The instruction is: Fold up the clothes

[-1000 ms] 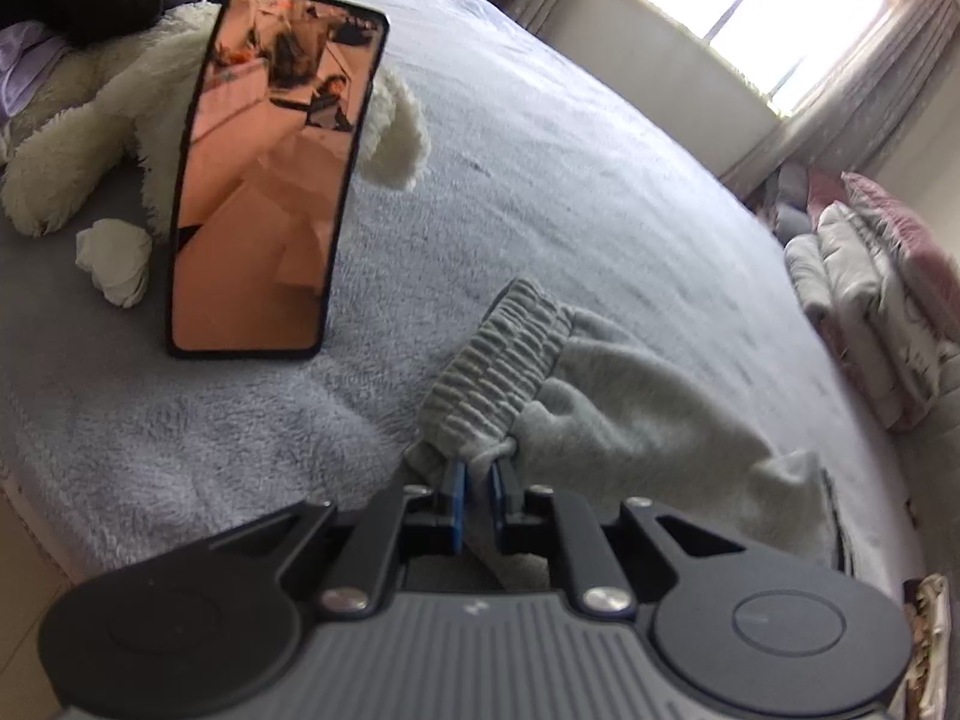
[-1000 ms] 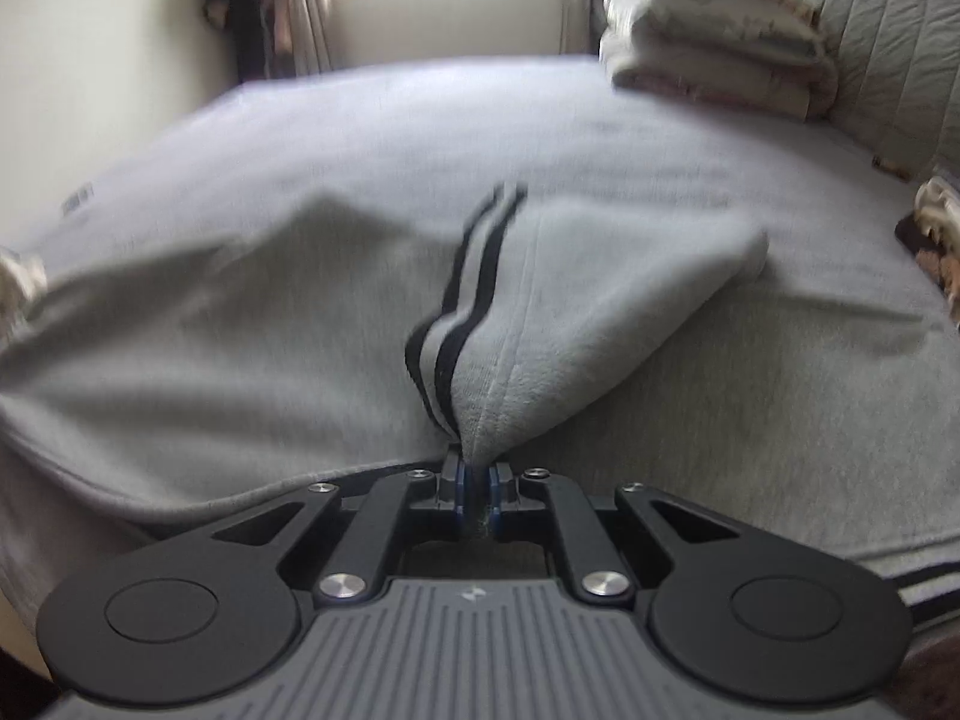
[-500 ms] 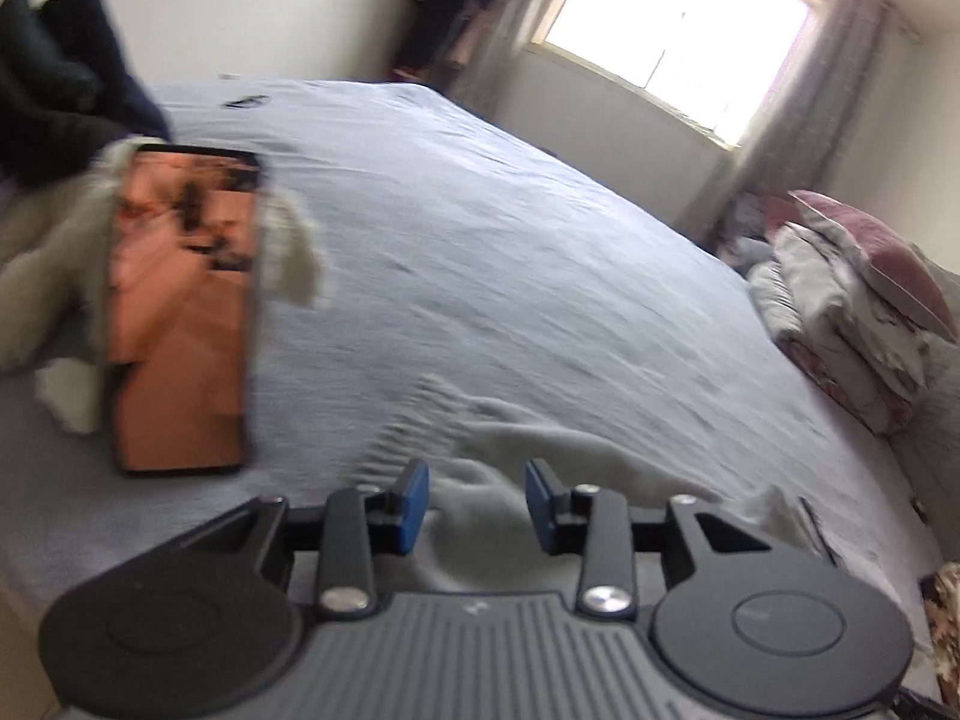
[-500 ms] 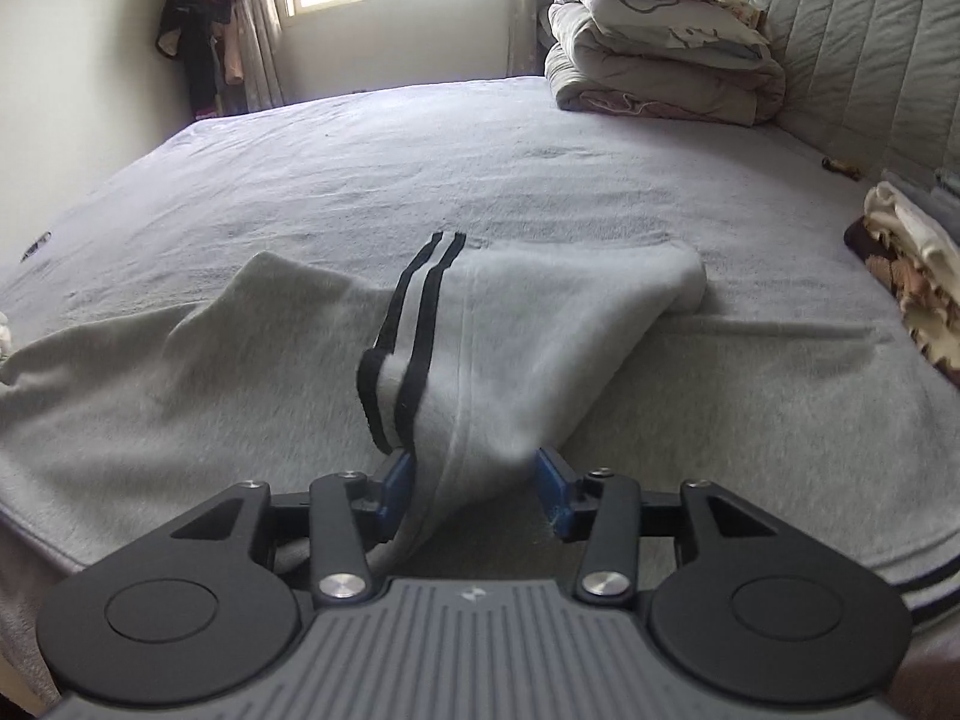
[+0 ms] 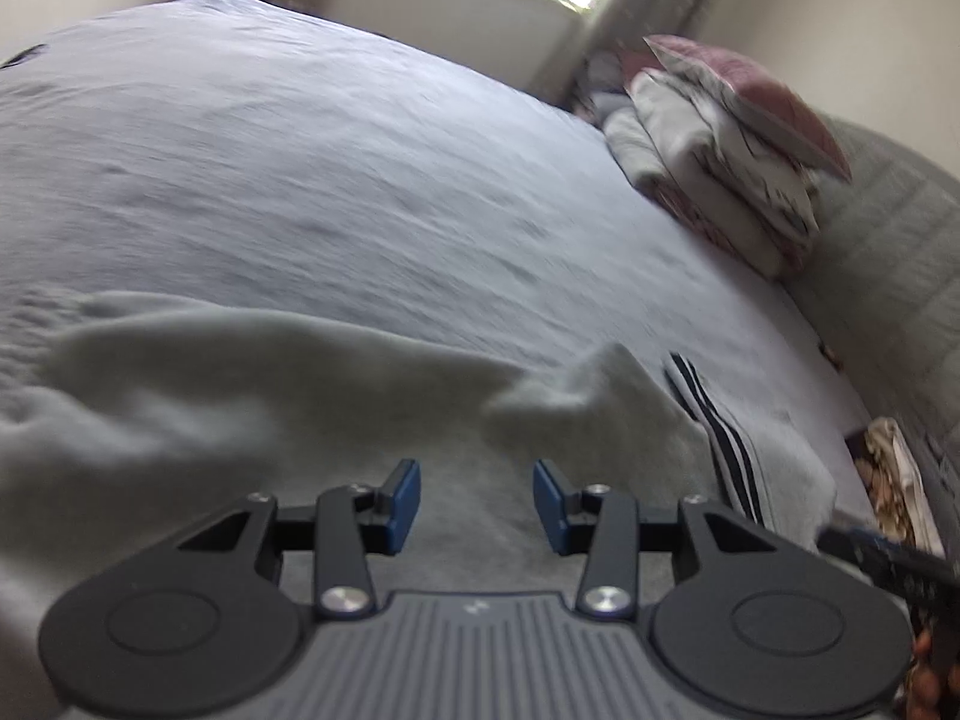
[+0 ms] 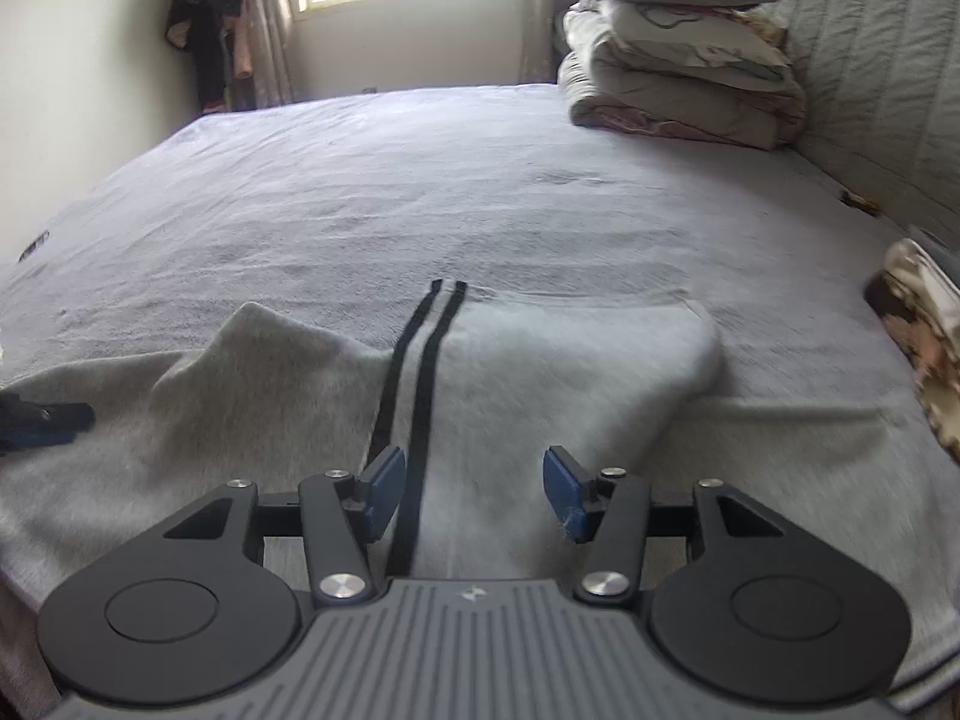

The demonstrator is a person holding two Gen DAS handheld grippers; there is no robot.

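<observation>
Two low wrist views across the bed, sharing the pillow stack.

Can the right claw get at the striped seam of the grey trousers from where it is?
Probably yes: the right claw, jaws opening, sits over the trousers with the stripes running between its pads, nothing covering them.

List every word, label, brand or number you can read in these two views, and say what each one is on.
No readable text in either view.
Right tool: a small pale mark on its grey body, a symbol, no letters.
Left tool: the same mark, too blurred to read.
Grey trousers: two dark stripes, no lettering.
Stacked bedding: printed pattern only, no words.
</observation>
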